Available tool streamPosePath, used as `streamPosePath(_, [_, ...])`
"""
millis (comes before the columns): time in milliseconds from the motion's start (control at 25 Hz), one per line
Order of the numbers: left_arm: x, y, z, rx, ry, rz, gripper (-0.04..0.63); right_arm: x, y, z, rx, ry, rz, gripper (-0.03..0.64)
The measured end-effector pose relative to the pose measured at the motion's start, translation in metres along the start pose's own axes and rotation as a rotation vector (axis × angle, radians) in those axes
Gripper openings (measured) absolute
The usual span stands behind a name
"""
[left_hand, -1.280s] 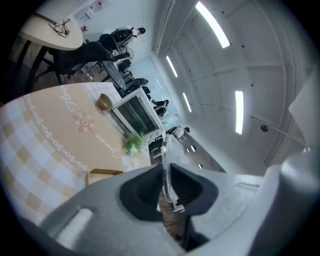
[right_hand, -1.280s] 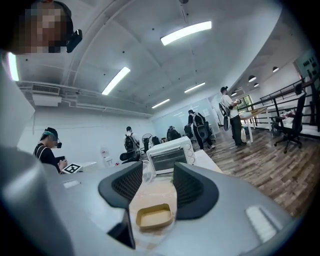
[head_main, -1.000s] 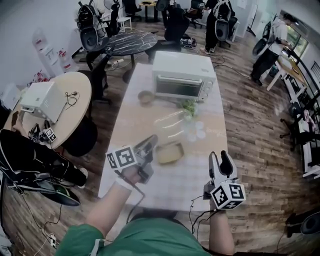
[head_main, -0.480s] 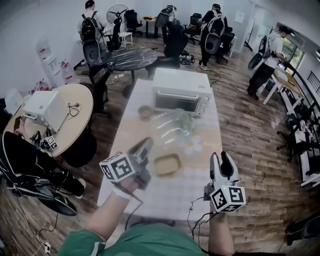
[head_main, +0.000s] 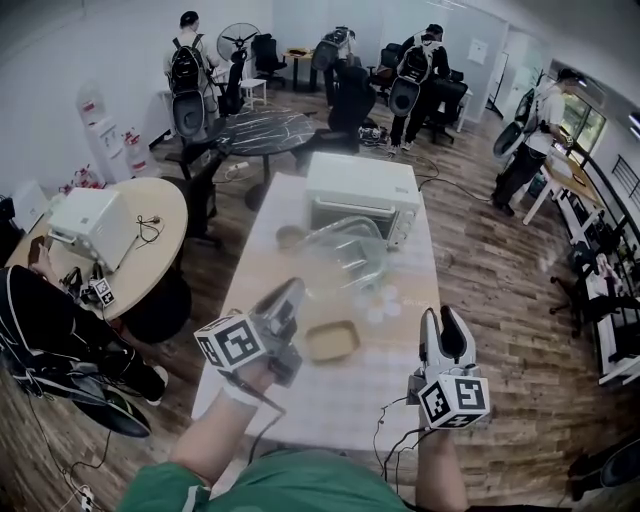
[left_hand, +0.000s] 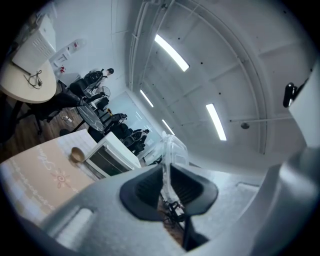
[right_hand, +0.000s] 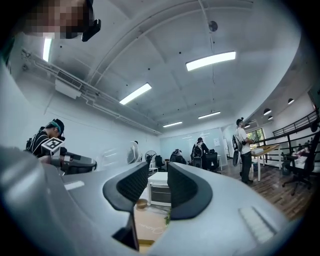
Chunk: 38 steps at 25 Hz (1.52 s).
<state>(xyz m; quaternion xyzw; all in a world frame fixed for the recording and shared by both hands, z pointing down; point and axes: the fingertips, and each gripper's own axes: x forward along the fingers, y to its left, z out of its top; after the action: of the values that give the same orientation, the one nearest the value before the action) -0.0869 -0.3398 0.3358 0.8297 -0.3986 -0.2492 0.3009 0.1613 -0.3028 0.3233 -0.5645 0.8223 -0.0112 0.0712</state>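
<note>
My left fingers (left_hand: 167, 172) are pinched flat together on a thin edge of a clear plastic bag (left_hand: 171, 150). The film is glossy and crumpled, and it rises out of the ribbed black pads. From the head view the bag (head_main: 345, 255) hangs in the air above the bench (head_main: 340, 400), beyond my left fingers (head_main: 293, 292).

My right fingers (right_hand: 158, 172) stand a little apart with nothing between them. They are raised over the bench's near right corner (head_main: 445, 318).

A shallow tan rectangular tray (head_main: 332, 341) lies on the pale patterned cloth just beside my left fingers, below the bag. Farther on sits a small round brown bowl (head_main: 290, 237). Behind it stands a boxy white toaster oven (head_main: 360, 195) with a dark glass door.
</note>
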Motion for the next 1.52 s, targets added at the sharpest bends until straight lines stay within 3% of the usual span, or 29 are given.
streamPosePath(80, [-0.002, -0.001, 0.000, 0.000, -0.002, 0.000, 0.044, -0.001, 0.000, 0.000, 0.000, 0.004, -0.004, 0.109])
streamPosePath(1520, [-0.008, -0.004, -0.010, 0.006, 0.021, 0.016, 0.044, -0.008, 0.000, -0.001, 0.006, -0.027, 0.027, 0.109])
